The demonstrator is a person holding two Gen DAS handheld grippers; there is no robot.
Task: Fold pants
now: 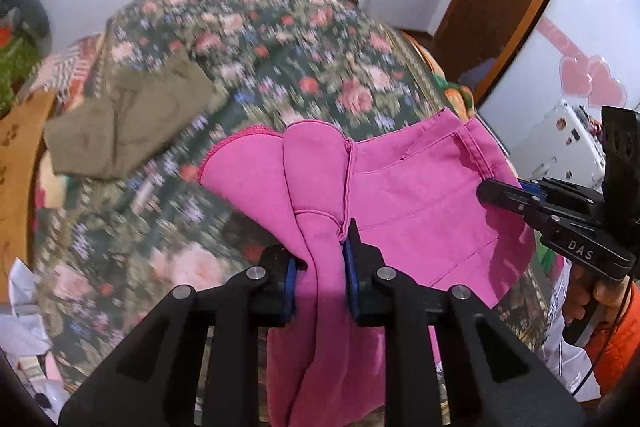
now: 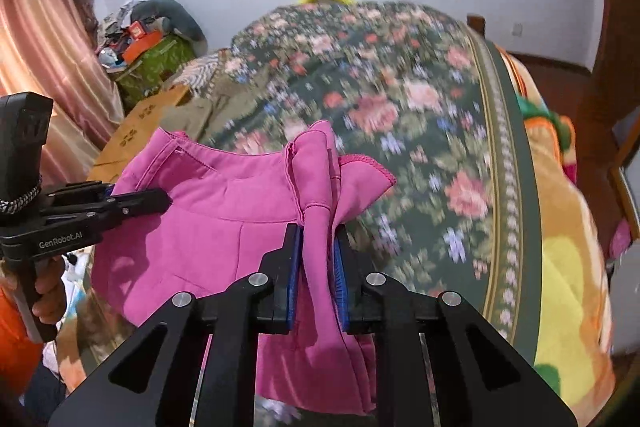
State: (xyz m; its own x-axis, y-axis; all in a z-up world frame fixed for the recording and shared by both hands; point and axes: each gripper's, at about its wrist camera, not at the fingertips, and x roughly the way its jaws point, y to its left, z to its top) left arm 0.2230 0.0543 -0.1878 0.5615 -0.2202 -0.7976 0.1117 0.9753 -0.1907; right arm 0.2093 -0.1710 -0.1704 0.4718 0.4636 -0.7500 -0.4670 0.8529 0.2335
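Spread across the bed: a floral bedspread (image 1: 280, 67). Above its near edge, pink pants (image 1: 400, 187) held aloft, seemingly doubled once, further folds and laying down judged left. Left tongs (image 1: 320, 279) and right tongs (image 2: 316, 267) each pinching bunched pink cloth. Only in left view: olive garment (image 1: 128, 119) lying far left.

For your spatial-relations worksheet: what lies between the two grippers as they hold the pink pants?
In both wrist views, only the pink pants span between the left gripper and the right gripper, held above the floral bedspread.
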